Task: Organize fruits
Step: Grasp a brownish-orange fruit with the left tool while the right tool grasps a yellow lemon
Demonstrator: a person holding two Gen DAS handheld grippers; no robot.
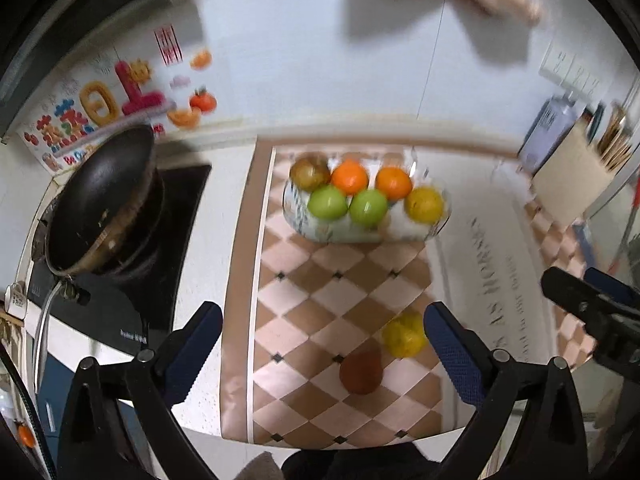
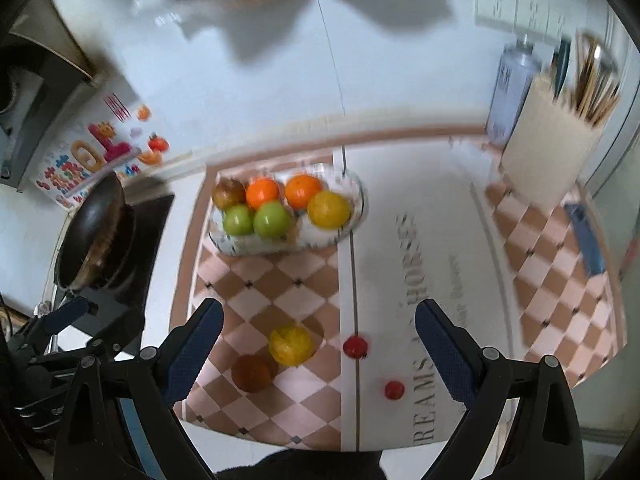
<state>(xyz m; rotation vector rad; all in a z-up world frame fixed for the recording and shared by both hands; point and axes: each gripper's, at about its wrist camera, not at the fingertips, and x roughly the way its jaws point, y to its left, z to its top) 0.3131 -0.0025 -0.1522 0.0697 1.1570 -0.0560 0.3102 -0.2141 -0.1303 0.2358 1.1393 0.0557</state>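
**Checkered mat, fruit part sorted, both grippers empty**

Brown-and-pink checkered mat (image 1: 320, 300) covers the counter, its near edge meeting the counter's front lip. A clear glass bowl (image 2: 356, 200) sits at the far end of the mat, close to the white tiled wall (image 1: 280, 60), holding two oranges, two green apples, a yellow fruit and a brownish one. Loose fruit lies near the front edge: a lemon (image 1: 403, 334) touching or just beside a brown fruit (image 1: 361, 370), and two small red fruits (image 2: 355, 346) on the white printed strip (lettering partly blurred). Between bowl and loose fruit the mat is open.

The left gripper (image 1: 322, 344) hangs with jaws wide, nothing between its pads. The right gripper (image 2: 319, 344) is likewise spread wide and empty.

A black pan (image 1: 100, 200) sits on the stove to the left; a utensil holder (image 2: 548, 160) stands at far right.
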